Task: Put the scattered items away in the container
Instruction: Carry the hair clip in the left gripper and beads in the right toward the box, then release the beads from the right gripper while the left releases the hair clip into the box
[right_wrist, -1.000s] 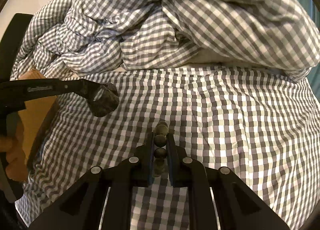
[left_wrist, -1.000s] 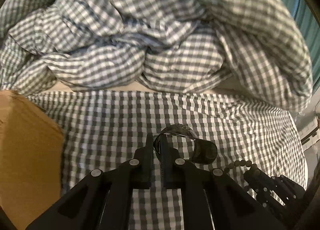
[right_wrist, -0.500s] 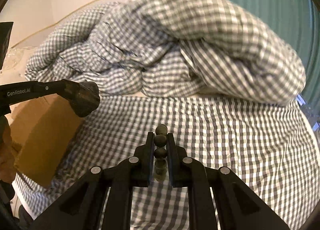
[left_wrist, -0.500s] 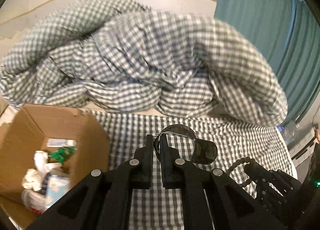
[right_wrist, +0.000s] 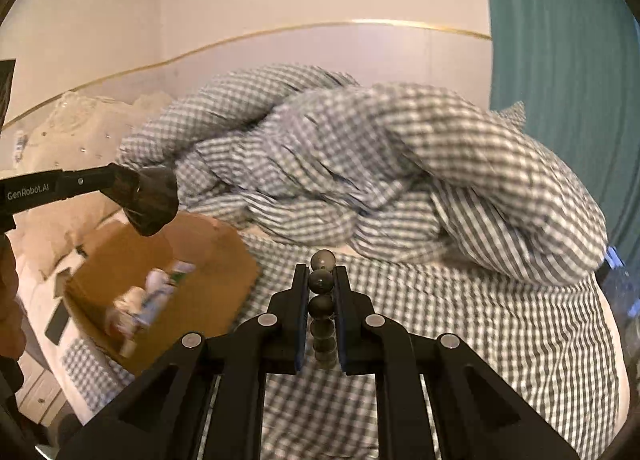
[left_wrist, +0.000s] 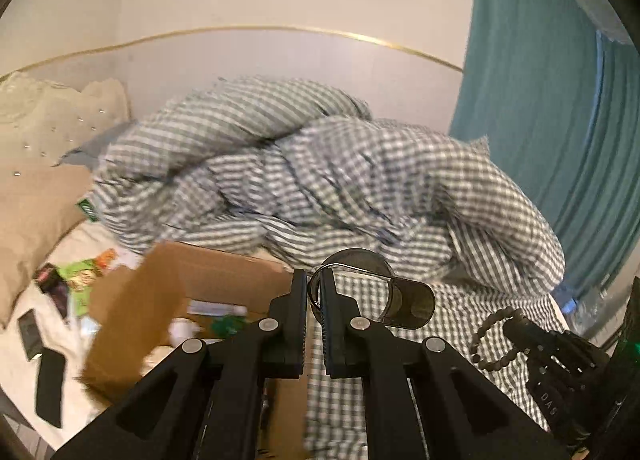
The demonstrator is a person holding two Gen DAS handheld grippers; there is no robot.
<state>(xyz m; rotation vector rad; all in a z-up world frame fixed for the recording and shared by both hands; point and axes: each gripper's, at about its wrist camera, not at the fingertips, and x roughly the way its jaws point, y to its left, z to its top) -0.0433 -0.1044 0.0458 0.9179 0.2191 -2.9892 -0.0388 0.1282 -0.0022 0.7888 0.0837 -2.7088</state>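
A bed (right_wrist: 500,340) in a gingham sheet carried everything, with a big crumpled gingham duvet (left_wrist: 340,180) heaped across its far side against the headboard (right_wrist: 320,48), and a teal curtain (left_wrist: 560,120) hanging past its right edge. A beige pillow (left_wrist: 36,200) lay at the bed's far left corner.

An open cardboard box (right_wrist: 160,280) sat toward the bed's left edge, in front of the duvet, with white and green packets blurred inside it. Beyond the box, on the pale strip along that left edge, lay a green snack packet (left_wrist: 84,276), a black phone-like slab (left_wrist: 50,388) and a few smaller dark items.

The left gripper (left_wrist: 314,288) was pinched nearly together on the thin metal frame of a pair of sunglasses (left_wrist: 408,304), the dark lenses jutting out to the right of its fingertips, raised above the box's near right corner. In the right wrist view the lenses (right_wrist: 154,200) hung over the box's far edge.

The right gripper (right_wrist: 322,284) was clamped on a string of dark beads (right_wrist: 322,280), two beads between the pads, one poking out past the tips and the rest trailing back beneath; it was held above the sheet, just right of the box. In the left wrist view the beads (left_wrist: 492,336) looped out in front of that gripper
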